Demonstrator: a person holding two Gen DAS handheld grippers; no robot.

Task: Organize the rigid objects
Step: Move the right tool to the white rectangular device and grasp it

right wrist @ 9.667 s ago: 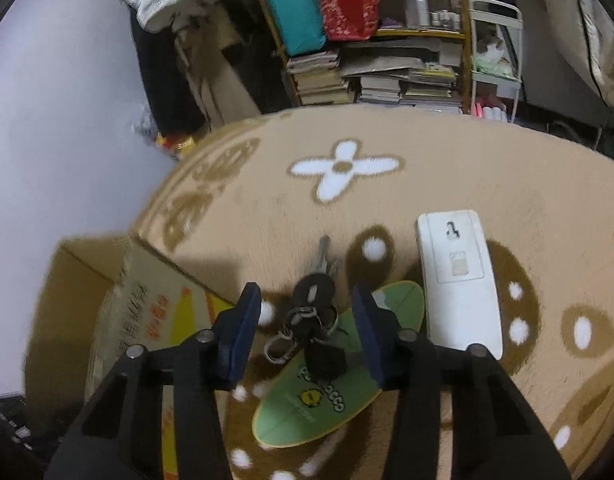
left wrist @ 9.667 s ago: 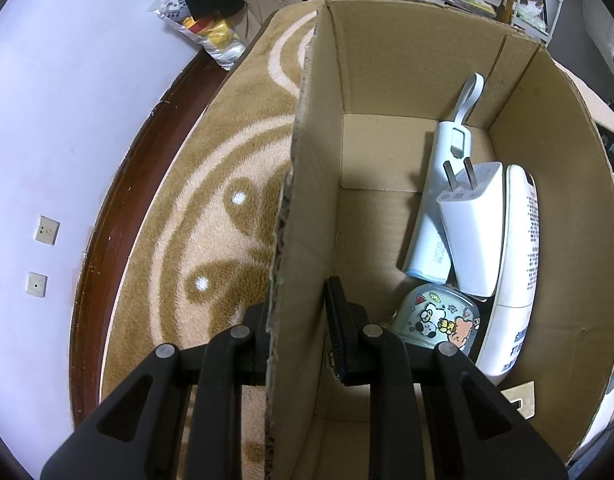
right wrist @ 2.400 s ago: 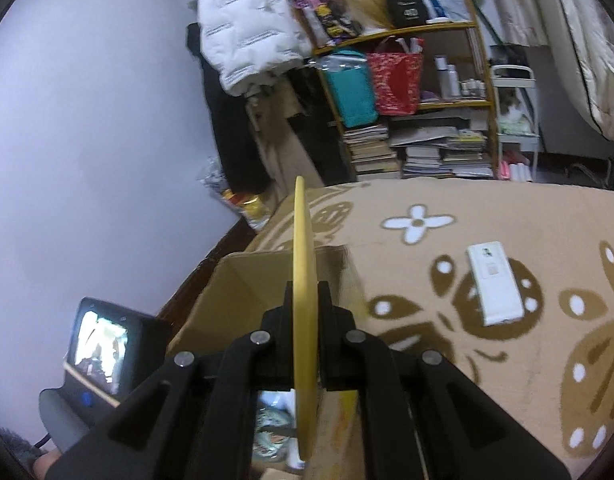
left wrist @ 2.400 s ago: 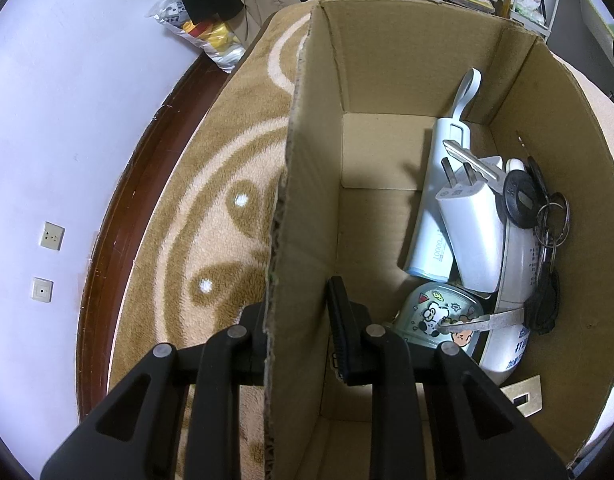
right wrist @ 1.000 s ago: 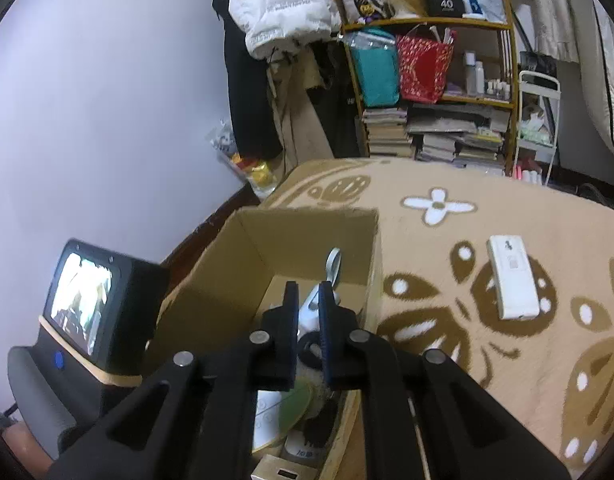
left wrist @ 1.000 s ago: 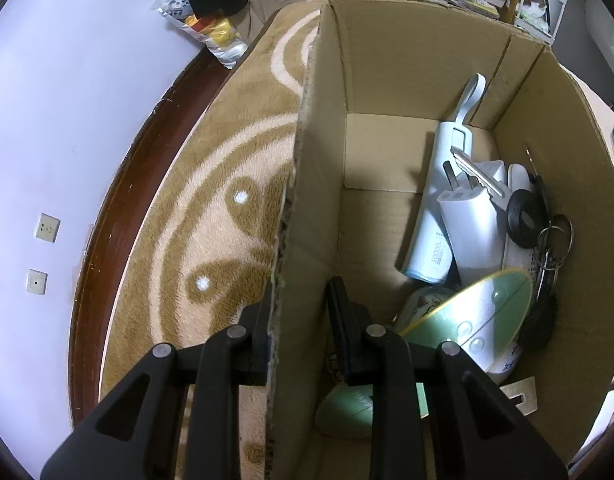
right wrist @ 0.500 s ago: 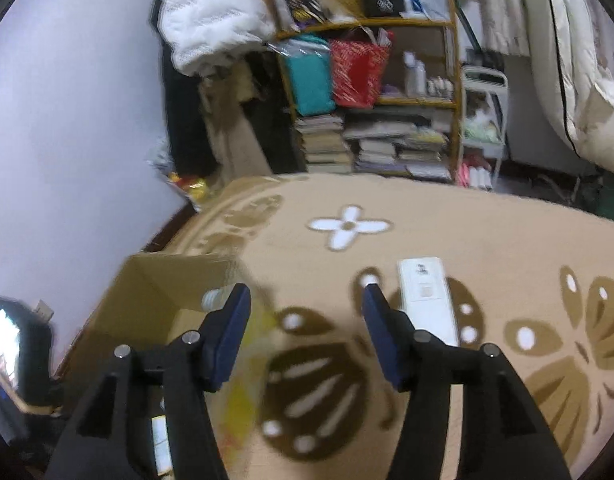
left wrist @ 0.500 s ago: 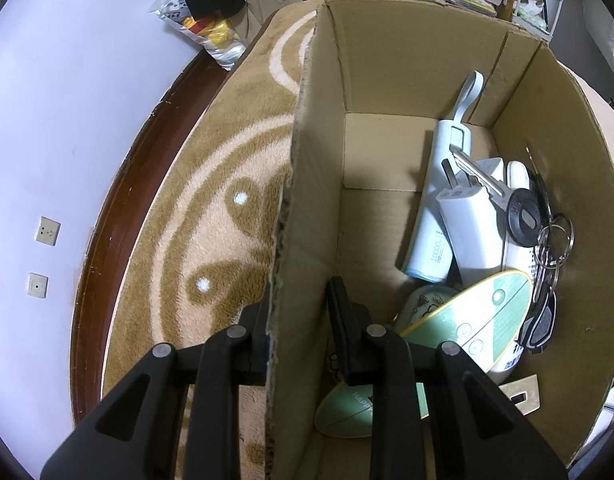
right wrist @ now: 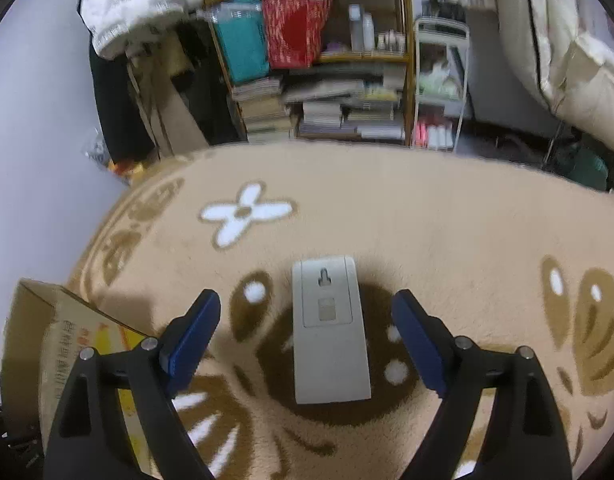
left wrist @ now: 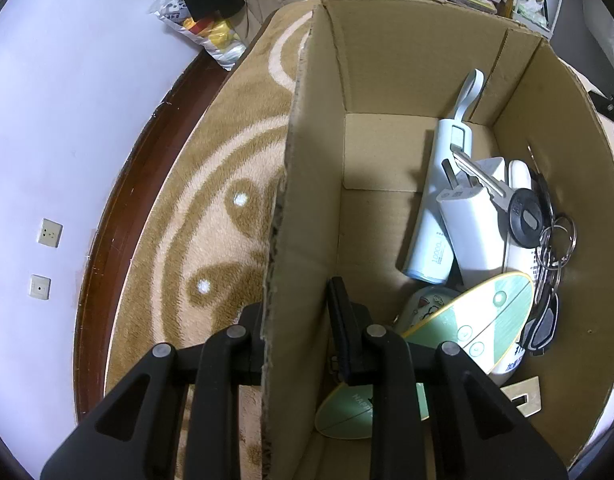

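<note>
The left gripper (left wrist: 297, 322) clamped the brown cardboard box's wall (left wrist: 303, 240). The right gripper (right wrist: 307, 336), just opened wide and empty, hovered over the flat white rectangular device (right wrist: 329, 332) on the beige patterned carpet (right wrist: 427, 232).

- A cardboard box (left wrist: 387, 60) stands open on the rug.
- Inside it a pale blue power bank (left wrist: 439, 208), a white charger (left wrist: 473, 232) and a bunch of keys (left wrist: 527, 216) lie together.
- A green oval board (left wrist: 467, 328) leans over them.
- A white flat remote (right wrist: 329, 332) lies face down on the rug, outside the box.
</note>
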